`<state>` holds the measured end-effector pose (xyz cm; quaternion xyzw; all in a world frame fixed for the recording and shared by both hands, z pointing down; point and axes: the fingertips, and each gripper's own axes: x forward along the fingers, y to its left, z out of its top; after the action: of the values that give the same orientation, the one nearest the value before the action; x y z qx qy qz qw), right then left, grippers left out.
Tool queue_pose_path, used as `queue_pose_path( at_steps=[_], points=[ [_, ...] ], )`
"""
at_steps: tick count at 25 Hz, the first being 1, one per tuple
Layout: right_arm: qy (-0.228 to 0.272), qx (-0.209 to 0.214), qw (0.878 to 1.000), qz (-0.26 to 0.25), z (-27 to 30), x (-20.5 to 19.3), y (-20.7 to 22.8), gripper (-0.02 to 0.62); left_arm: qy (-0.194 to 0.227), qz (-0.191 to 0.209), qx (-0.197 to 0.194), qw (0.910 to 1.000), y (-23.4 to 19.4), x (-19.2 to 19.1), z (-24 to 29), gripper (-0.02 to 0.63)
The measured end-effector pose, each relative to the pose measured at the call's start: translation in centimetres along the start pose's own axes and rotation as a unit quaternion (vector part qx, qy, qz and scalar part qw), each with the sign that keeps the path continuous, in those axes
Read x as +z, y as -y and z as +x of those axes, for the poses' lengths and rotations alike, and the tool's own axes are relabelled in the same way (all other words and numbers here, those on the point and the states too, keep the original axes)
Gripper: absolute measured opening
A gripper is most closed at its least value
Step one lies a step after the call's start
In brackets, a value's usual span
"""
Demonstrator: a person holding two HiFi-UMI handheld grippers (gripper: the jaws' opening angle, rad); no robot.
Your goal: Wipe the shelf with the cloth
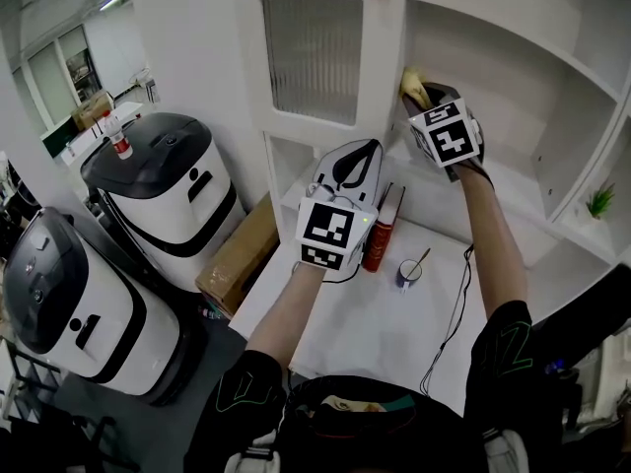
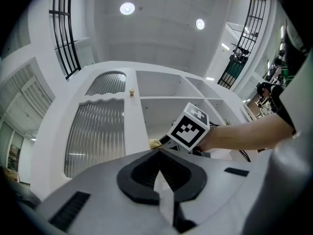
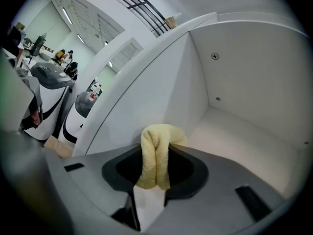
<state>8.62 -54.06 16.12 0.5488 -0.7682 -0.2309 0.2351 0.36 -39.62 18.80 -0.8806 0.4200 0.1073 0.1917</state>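
Observation:
A folded yellow cloth [image 3: 157,141] is pinched in my right gripper [image 3: 156,173], which is shut on it. Its free end pokes toward the back left corner of a white shelf [image 3: 244,141]. In the head view the right gripper [image 1: 422,95] reaches into the open shelf compartment [image 1: 513,180], with the cloth [image 1: 413,87] against the left wall. My left gripper [image 1: 353,161] hovers lower, in front of the cabinet and above the counter, shut with nothing in it. The left gripper view shows its closed jaw tips [image 2: 157,153], and beyond them the right gripper [image 2: 190,129] and the cloth [image 2: 154,143].
A red book [image 1: 383,227] and a mug with a spoon [image 1: 409,272] stand on the white counter [image 1: 365,333] below the shelf. A ribbed-glass cabinet door [image 1: 315,52] is left of the compartment. Two white-and-black machines [image 1: 163,190] and a cardboard box [image 1: 242,254] are on the left; a small plant [image 1: 598,203] is right.

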Motion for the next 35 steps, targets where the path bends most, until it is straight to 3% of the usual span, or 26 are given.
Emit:
queue_pose_path(
  at_steps=[13, 22, 31, 35],
  points=[
    [0.004, 0.027, 0.998, -0.058, -3.2, 1.4, -3.7, 0.115, -0.010, -0.034, -0.023, 0.9991, 1.3, -2.2, 0.5, -0.005],
    [0.018, 0.053, 0.997, -0.057, -5.3, 1.9, -5.4, 0.115, -0.026, -0.062, -0.031, 0.9972, 2.3, -4.3, 1.0, -0.005],
    [0.081, 0.144, 0.985, -0.041, -8.5, 2.3, -6.1, 0.117, -0.021, -0.095, -0.033, 0.9947, 3.0, -5.7, 1.2, -0.005],
    [0.033, 0.125, 0.990, -0.049, -7.8, 0.1, -4.5, 0.117, -0.018, -0.104, -0.034, 0.9938, 3.2, -5.9, 1.0, -0.005]
  ],
)
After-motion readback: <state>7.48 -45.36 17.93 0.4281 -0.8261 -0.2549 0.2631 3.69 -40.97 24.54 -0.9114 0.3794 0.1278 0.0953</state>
